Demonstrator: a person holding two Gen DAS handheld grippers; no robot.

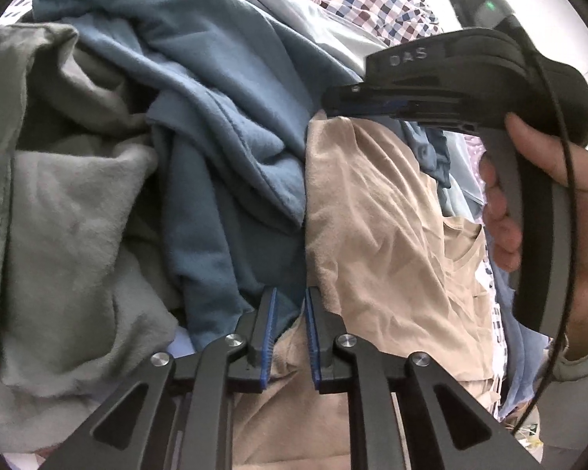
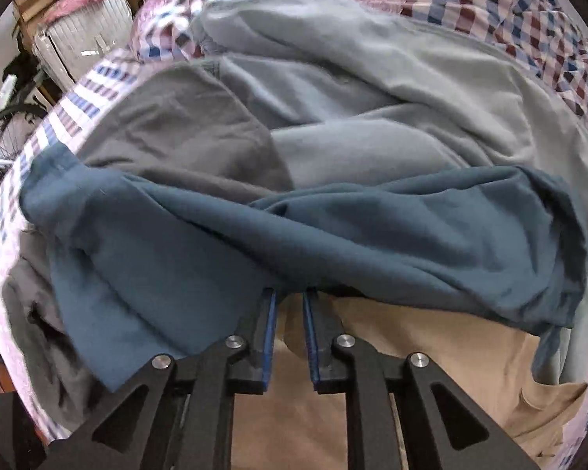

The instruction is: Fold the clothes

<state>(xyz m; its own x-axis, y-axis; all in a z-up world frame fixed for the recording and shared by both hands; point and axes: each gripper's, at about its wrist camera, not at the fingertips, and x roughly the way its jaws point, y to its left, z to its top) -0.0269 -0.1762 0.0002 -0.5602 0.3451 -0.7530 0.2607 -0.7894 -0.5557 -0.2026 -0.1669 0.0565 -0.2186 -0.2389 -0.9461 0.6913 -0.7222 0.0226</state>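
Observation:
A tan garment (image 1: 388, 215) lies crumpled among a pile of clothes. My left gripper (image 1: 290, 297) has its jaws closed on a fold of the tan garment, right beside a blue garment (image 1: 223, 90). My right gripper (image 1: 333, 103) shows at the upper right of the left wrist view, jaws shut on the tan garment's top edge. In the right wrist view my right gripper (image 2: 290, 297) pinches the tan garment (image 2: 431, 344) just under a dark blue garment (image 2: 313, 231) that drapes over the fingertips.
A grey-green garment (image 1: 58, 215) lies at the left. A light grey garment (image 2: 372, 90) spreads behind the blue one. All rest on a checked bed sheet (image 2: 529, 11). A white suitcase (image 2: 82, 35), boxes and a bicycle (image 2: 4, 129) stand beyond the bed.

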